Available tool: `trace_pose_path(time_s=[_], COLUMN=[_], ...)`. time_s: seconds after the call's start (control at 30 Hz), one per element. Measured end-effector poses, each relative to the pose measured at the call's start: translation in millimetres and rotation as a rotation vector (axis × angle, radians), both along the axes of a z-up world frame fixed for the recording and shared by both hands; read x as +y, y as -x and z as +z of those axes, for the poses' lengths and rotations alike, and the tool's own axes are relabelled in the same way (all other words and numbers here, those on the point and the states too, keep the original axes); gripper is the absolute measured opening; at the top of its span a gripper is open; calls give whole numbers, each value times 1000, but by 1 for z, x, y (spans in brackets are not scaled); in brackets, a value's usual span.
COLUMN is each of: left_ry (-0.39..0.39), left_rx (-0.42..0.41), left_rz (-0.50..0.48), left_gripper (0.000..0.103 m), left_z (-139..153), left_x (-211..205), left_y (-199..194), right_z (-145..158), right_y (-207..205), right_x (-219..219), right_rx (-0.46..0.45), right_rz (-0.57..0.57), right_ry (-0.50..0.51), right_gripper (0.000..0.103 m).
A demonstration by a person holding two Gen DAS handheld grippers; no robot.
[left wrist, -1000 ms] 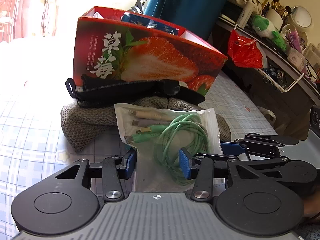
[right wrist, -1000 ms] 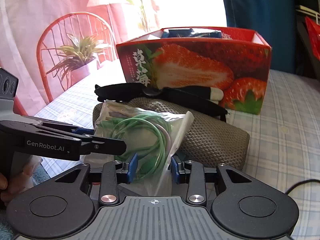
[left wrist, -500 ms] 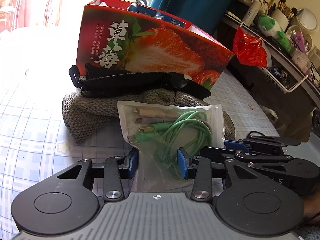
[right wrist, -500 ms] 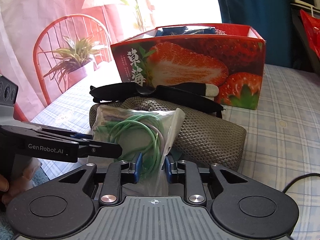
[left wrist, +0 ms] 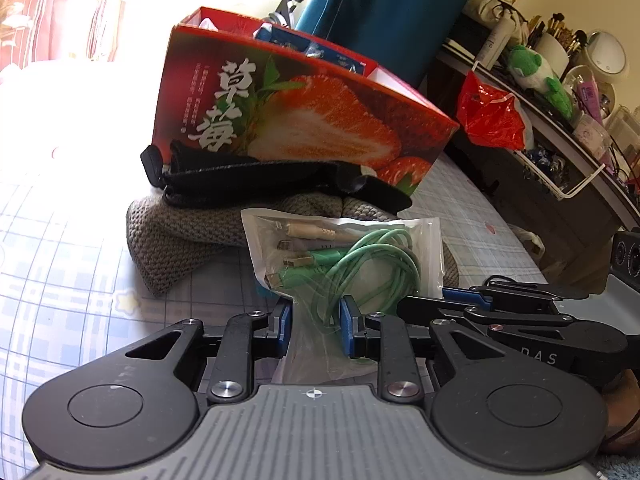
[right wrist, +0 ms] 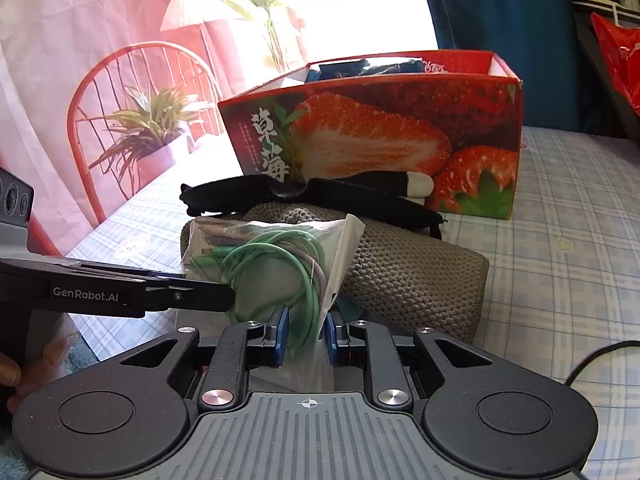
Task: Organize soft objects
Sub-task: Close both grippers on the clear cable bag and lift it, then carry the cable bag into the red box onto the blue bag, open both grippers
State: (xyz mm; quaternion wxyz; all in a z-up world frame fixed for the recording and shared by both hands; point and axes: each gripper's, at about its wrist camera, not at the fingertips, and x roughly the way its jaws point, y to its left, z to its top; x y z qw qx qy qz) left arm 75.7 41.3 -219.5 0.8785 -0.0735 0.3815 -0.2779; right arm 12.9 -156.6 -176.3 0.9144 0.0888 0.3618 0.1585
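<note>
A clear plastic bag of green cables [left wrist: 348,264] [right wrist: 264,268] rests on a grey knitted cloth [left wrist: 180,236] [right wrist: 404,276]. A black strap [left wrist: 256,184] [right wrist: 320,196] lies across the cloth, in front of the red strawberry box [left wrist: 304,120] [right wrist: 376,132]. My left gripper [left wrist: 315,327] has its blue pads pressed on the bag's lower end. My right gripper [right wrist: 306,334] also pinches the bag's lower end, from the right side. Each gripper shows in the other's view, the right one [left wrist: 500,308] and the left one [right wrist: 120,292].
The checked tablecloth [right wrist: 560,264] covers the table. A red chair with a potted plant [right wrist: 136,120] stands at the left. A dark shelf with a red bag [left wrist: 492,116], a green plush toy and bottles stands at the right. A black cord [right wrist: 600,356] lies near the table's right edge.
Both grippers have narrowed onto the cable bag over the last second, and the bag's lower end is now gathered between the pads. The cameras have shifted slightly closer.
</note>
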Motion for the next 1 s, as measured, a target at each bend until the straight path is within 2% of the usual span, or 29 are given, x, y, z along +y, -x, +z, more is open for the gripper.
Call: trace_pose_path(time_s=[0.2,0.4,0.63,0.77,1.0], left_ry=[-4,7,31,12,5], left_rx=[-79,-175,-237,-285,-279], left_rz=[-16,-48,-40,-46,-33], left_gripper=[26,26,26,26,26], left_z=[21,65,122,148,160], left_x=[-1,-4,-16,-27,-42], left_y=[7,1,-35,-57,-100], right_z=[15,48,99,120,139], right_y=[6,-2,-46,-80,-131], right_x=[-2,-10,-25,-35,-44], right_rx=[-55,-141,-221,-252,-267], right_rz=[-1,4,3,8,10], right_ry=[-6,-13,-34,-35,0], right_gripper=[18,18,18,19,19])
